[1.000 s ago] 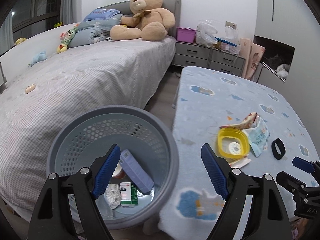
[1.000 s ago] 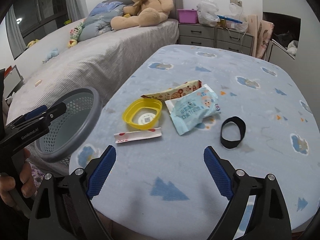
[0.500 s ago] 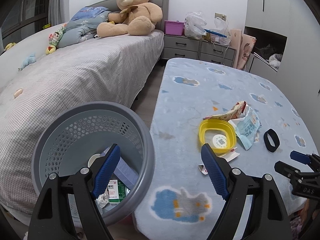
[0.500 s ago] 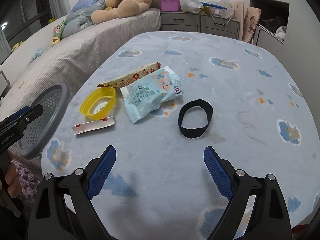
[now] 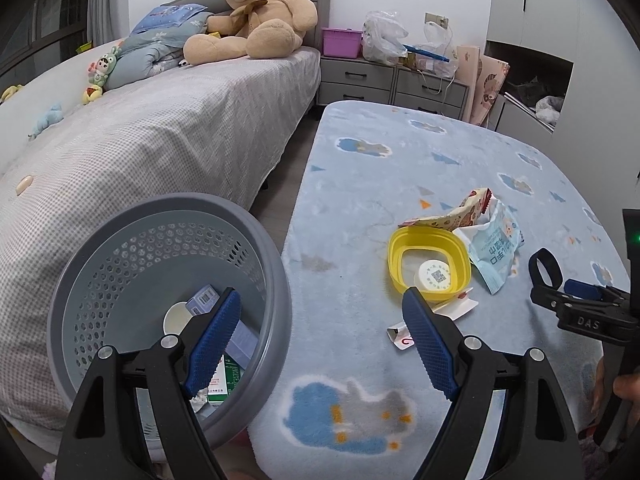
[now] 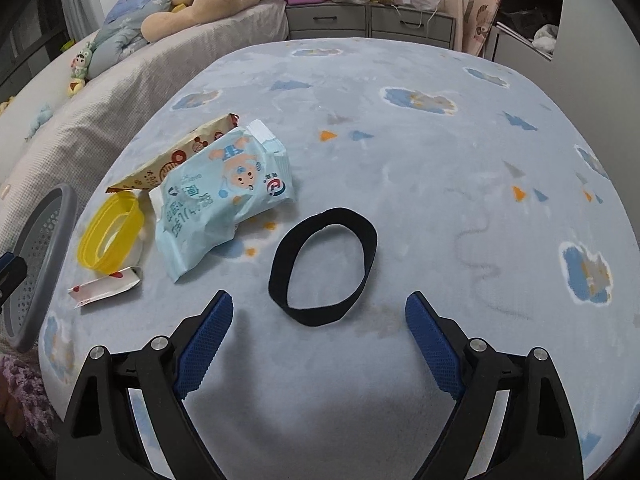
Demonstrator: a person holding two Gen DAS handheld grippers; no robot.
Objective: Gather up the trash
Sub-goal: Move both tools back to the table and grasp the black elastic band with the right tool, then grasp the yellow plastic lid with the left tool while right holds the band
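Right gripper [image 6: 319, 312] has closed in on the black band [image 6: 323, 266], jaws spread wide, empty; I'd drop straight down and pinch one edge.

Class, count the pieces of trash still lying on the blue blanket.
5: a black band nearest the right gripper, a blue wipes packet, a snack wrapper, a yellow lid and a small white wrapper.

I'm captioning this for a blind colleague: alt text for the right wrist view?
The open right claw hovers just short of a black elastic band on a blue blanket; a wipes pack and yellow lid lie left.
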